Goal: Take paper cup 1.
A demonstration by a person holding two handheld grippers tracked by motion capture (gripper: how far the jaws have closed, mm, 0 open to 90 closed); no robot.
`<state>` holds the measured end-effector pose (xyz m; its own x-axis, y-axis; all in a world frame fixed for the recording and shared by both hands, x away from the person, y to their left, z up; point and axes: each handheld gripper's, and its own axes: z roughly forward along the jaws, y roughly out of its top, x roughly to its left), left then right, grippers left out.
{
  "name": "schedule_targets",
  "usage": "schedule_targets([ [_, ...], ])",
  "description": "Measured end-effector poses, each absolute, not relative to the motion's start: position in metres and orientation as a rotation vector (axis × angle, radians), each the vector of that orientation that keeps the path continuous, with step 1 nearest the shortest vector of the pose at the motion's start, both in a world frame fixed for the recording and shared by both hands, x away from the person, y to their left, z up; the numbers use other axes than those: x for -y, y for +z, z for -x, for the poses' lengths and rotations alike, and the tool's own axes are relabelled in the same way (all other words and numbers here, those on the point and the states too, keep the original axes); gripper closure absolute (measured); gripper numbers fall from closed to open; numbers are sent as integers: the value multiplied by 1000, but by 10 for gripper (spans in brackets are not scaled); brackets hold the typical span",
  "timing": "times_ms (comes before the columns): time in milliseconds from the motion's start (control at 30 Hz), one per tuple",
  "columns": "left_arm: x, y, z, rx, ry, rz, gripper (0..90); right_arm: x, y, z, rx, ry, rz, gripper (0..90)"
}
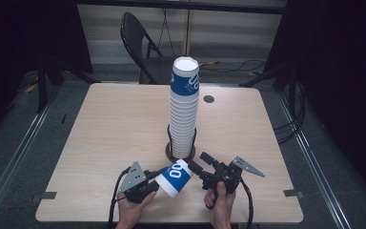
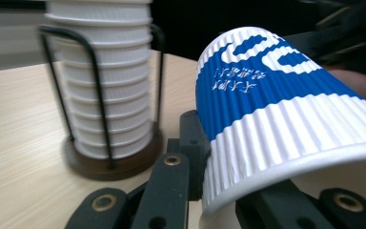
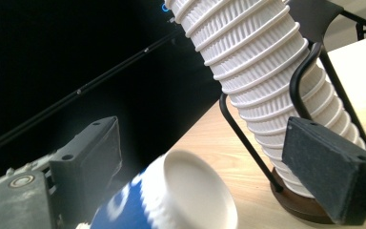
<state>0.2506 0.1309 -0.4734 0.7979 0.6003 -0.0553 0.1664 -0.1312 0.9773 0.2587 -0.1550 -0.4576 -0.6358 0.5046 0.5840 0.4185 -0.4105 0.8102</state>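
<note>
Left gripper [image 1: 153, 183] clamped on blue-and-white cup [image 1: 174, 177], near side of cup stack [image 1: 184, 107]; right gripper [image 1: 199, 163] spread open.

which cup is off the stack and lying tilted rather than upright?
The blue-and-white cup held in the left gripper, near the table's front edge. It lies tipped, base toward the right gripper; all others stand nested in the stack on the holder.

No legible text: only a blurred white logo on the blue-banded paper cup [image 2: 276, 100].
</note>
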Motion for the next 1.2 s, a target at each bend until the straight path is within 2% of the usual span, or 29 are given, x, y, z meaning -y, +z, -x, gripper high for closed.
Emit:
schedule_targets([
  [200,-143,-469,-257,-633,439,-1714,854,156,-460,-255,-1752,2160,-1230,126],
  [467,-155,-462,-267,-655,353,-1732,854,151,-465,-250,-1848,2006,-1140,130],
  [867,-163,-447,-276,-696,395,-1833,852,130,-477,-247,-1931,1694,-937,134],
  [933,-163,-445,-278,-707,384,-1842,852,126,-479,-245,-1953,1624,-895,154],
  [1200,-155,-437,-285,-723,288,-1951,852,115,-483,-239,-2052,1460,-736,142],
])
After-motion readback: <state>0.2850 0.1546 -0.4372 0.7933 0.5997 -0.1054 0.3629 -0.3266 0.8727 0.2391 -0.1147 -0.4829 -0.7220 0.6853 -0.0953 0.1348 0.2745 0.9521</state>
